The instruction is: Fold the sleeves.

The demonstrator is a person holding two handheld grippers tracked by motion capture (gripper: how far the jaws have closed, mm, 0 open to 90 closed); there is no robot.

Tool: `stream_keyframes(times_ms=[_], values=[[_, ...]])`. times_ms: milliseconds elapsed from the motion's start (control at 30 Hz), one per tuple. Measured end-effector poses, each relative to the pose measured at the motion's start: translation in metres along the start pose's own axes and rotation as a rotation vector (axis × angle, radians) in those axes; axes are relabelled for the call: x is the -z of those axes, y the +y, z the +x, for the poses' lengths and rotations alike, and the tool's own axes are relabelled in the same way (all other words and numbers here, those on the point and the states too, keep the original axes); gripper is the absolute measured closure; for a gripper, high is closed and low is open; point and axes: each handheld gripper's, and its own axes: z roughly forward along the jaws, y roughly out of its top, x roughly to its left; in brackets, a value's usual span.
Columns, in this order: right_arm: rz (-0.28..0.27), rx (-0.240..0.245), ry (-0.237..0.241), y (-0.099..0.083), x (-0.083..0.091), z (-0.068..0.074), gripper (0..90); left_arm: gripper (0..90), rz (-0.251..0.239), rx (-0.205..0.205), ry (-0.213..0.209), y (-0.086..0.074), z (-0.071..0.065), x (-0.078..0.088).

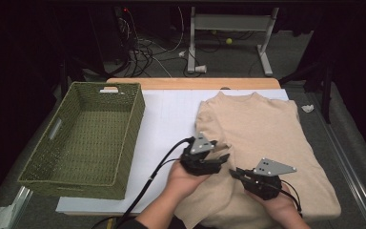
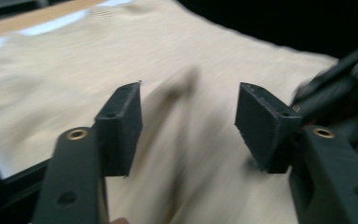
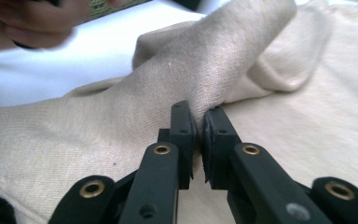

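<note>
Your right tongs are clenched on a raised fold of the beige sweater, pinching the knit between the pads near its near-left edge. Your left tongs stand released just above the cloth, nothing between the pads, to the left of the right pair and close to it. The sweater lies flat on the white surface, toward the right side, collar at the far end. A green woven basket sits well apart on the left.

Green wicker basket left on white tbl cover; cables on floor behind.
</note>
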Motion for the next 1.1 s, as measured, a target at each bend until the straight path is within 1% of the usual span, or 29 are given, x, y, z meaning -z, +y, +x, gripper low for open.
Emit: stream_keyframes(times_ms=[67, 100, 133, 233, 267, 300, 333, 367, 400, 433, 467, 500, 533, 567, 633, 667, 733, 767, 833, 867, 900, 933, 967, 1000, 1033, 1067, 1100], values=[[-0.008, -0.002, -0.031, 0.000, 0.006, -0.006, 84.9, 26.9, 0.032, 0.023, 0.041, -0.018, 0.013, 0.012], [-0.015, -0.004, -0.048, 0.000, 0.009, -0.010, 84.8, 24.3, 0.040, 0.035, 0.063, -0.028, 0.019, 0.017], [-0.016, -0.009, -0.068, -0.001, 0.012, -0.014, 84.6, 22.1, 0.044, 0.052, 0.087, -0.040, 0.026, 0.022], [-0.012, -0.031, -0.145, -0.005, 0.021, -0.034, 84.6, 15.1, 0.033, 0.097, 0.126, -0.065, 0.040, 0.029], [-0.007, -0.051, -0.167, -0.008, 0.024, -0.042, 84.3, 13.3, 0.039, 0.103, 0.132, -0.069, 0.042, 0.030], [-0.001, -0.069, -0.182, -0.010, 0.026, -0.048, 83.5, 11.9, 0.039, 0.103, 0.132, -0.069, 0.042, 0.030], [0.009, -0.077, -0.196, -0.013, 0.026, -0.053, 80.6, 9.9, 0.044, 0.095, 0.137, -0.070, 0.043, 0.031], [0.009, -0.077, -0.196, -0.013, 0.026, -0.053, 80.6, 9.9, 0.041, 0.088, 0.143, -0.071, 0.042, 0.031], [0.018, -0.089, -0.203, -0.015, 0.027, -0.057, 74.3, 7.0, 0.040, 0.082, 0.147, -0.072, 0.041, 0.032], [0.011, -0.101, -0.211, -0.016, 0.028, -0.059, 65.3, 4.9, 0.035, 0.083, 0.142, -0.072, 0.041, 0.032], [-0.003, -0.107, -0.231, -0.015, 0.031, -0.059, 59.1, 1.8, 0.036, 0.084, 0.138, -0.072, 0.041, 0.031], [-0.019, -0.100, -0.243, -0.013, 0.033, -0.058, 53.7, 0.0, 0.041, 0.079, 0.140, -0.072, 0.040, 0.031], [-0.040, -0.097, -0.254, -0.010, 0.036, -0.055, 49.4, 0.0, 0.038, 0.077, 0.143, -0.072, 0.040, 0.030], [-0.055, -0.092, -0.255, -0.007, 0.038, -0.051, 48.2, 0.0, 0.037, 0.079, 0.141, -0.073, 0.039, 0.030], [-0.075, -0.065, -0.225, 0.000, 0.040, -0.037, 48.7, 0.0, 0.025, 0.079, 0.123, -0.073, 0.038, 0.029], [-0.073, -0.041, -0.206, 0.002, 0.038, -0.030, 48.7, 0.0, 0.020, 0.077, 0.120, -0.072, 0.038, 0.029], [-0.046, 0.005, -0.161, 0.003, 0.029, -0.013, 48.4, 0.0, 0.006, 0.079, 0.108, -0.072, 0.037, 0.028], [-0.029, 0.025, -0.143, 0.003, 0.023, -0.005, 47.8, 0.0, 0.009, 0.086, 0.099, -0.071, 0.038, 0.028], [0.010, 0.049, -0.091, 0.003, 0.007, 0.008, 45.2, 0.0, 0.018, 0.084, 0.101, -0.072, 0.038, 0.027], [0.038, 0.056, -0.068, 0.002, -0.001, 0.013, 42.4, 0.0, 0.025, 0.085, 0.096, -0.072, 0.038, 0.026], [0.075, 0.064, -0.048, 0.002, -0.008, 0.016, 39.7, 0.0, 0.030, 0.090, 0.078, -0.072, 0.039, 0.024], [0.118, 0.060, -0.034, 0.001, -0.018, 0.019, 34.9, 0.0, 0.030, 0.090, 0.078, -0.072, 0.039, 0.024], [0.118, 0.060, -0.034, 0.001, -0.018, 0.019, 34.9, 0.0, 0.026, 0.098, 0.067, -0.072, 0.039, 0.022], [0.156, 0.057, -0.032, -0.001, -0.025, 0.021, 28.9, 0.0, 0.017, 0.098, 0.061, -0.073, 0.039, 0.019], [0.199, 0.056, -0.036, -0.002, -0.032, 0.022, 24.7, 0.0, 0.011, 0.094, 0.052, -0.073, 0.038, 0.017], [0.230, 0.060, -0.040, -0.004, -0.037, 0.023, 23.3, 0.0, 0.010, 0.095, 0.036, -0.073, 0.037, 0.014], [0.249, 0.065, -0.037, -0.006, -0.041, 0.024, 24.9, 0.0, 0.003, 0.093, 0.010, -0.073, 0.036, 0.012]])
